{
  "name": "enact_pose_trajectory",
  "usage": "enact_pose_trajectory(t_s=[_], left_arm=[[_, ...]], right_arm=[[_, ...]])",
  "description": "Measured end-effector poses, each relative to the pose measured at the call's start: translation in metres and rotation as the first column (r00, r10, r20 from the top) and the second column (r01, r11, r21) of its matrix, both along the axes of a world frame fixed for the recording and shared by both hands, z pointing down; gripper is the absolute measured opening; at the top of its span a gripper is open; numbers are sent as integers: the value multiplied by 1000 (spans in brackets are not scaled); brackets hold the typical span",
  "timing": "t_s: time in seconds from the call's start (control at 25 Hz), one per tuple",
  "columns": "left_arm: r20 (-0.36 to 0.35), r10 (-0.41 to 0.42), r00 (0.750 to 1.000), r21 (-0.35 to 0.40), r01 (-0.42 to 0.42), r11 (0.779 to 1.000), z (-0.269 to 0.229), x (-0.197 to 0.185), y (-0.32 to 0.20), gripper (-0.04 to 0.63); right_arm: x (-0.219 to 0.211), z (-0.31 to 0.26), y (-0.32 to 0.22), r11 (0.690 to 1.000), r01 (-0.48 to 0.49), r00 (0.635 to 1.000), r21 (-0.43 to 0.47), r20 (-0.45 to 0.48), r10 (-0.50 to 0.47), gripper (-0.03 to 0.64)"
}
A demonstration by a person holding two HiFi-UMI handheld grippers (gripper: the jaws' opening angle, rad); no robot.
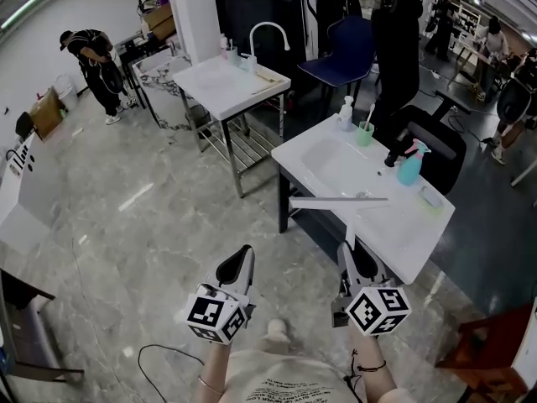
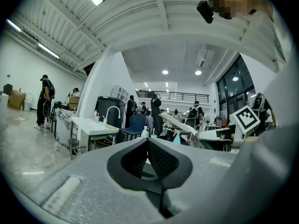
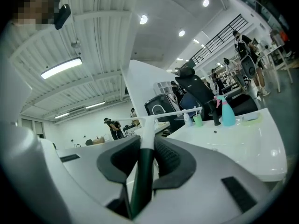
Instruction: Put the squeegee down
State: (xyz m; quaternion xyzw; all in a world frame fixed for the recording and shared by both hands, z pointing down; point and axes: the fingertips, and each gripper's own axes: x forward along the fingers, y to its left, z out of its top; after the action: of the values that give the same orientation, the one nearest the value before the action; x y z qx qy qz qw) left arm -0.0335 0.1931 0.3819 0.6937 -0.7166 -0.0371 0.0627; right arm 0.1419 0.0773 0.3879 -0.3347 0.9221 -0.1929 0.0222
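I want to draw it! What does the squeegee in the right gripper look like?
The squeegee is T-shaped and looks plastic: a handle, dark green low down and white higher up, topped by a long white bar. The right gripper pinches the handle in its jaws, holding the bar level over the white sink counter.

White squeegee (image 1: 340, 198) with dark green handle, clamped in the right tongs (image 3: 147, 143), blade level above the washbasin (image 1: 396, 227).

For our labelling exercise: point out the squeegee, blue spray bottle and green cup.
squeegee (image 1: 329, 198): head view, on its blade.
blue spray bottle (image 1: 409, 171): head view, on its body.
green cup (image 1: 364, 134): head view, on its wall.
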Motion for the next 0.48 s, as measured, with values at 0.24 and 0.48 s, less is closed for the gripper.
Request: enact_pose_trajectory(t_s=[0.24,0.48], left_arm=[[-9,14,1000,-17,-14,1000,9,-44,-39,23],[-28,30,999,-15,-31,999,13,-64,-64,23]], right_arm=[[-37,6,-35,1000,-22,1000,-15,-13,22,95],[-59,12,-58,999,-31,999,-26,-30,30,95]])
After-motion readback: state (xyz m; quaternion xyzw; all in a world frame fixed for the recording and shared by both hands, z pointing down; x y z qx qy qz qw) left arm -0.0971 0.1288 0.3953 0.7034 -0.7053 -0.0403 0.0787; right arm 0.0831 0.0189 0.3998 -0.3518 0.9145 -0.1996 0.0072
